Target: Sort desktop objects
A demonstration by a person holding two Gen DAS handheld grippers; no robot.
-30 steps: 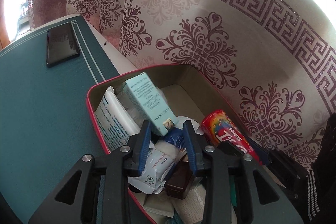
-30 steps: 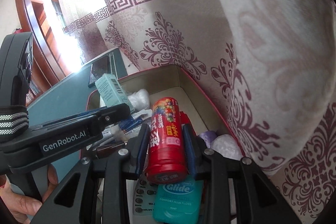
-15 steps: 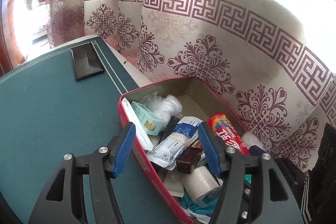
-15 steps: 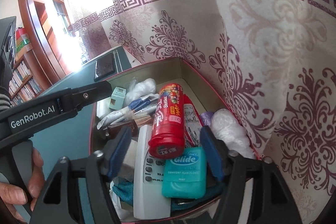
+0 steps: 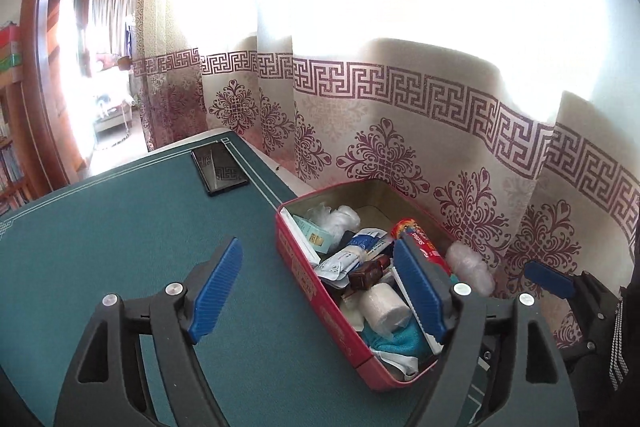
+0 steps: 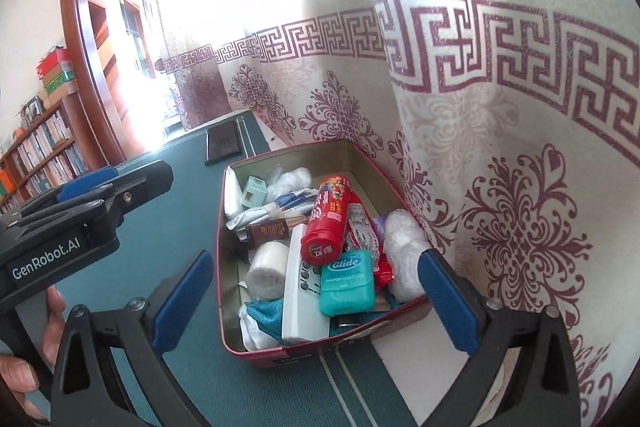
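Note:
A red tin box (image 5: 308, 279) (image 6: 320, 349) stands on the green mat by the curtain, full of small items. Inside lie a red Skittles tube (image 6: 326, 223) (image 5: 420, 245), a teal Glide floss box (image 6: 347, 281), a white remote (image 6: 300, 301), a pale green carton (image 6: 253, 190) (image 5: 314, 233), a gauze roll (image 6: 266, 269) (image 5: 386, 309) and a brown bottle (image 6: 268, 230). My left gripper (image 5: 318, 291) is open and empty, raised above the box's left wall. My right gripper (image 6: 314, 301) is open and empty, raised over the box's near end.
A black phone (image 5: 219, 167) (image 6: 222, 146) lies on the green mat (image 5: 120, 247) toward the far corner. A patterned curtain (image 5: 400, 131) hangs right behind the box. A doorway and bookshelves (image 6: 44, 151) stand beyond the table at left.
Both grippers opened, releasing the green carton and the Skittles tube into the box, then drew back and up from it.

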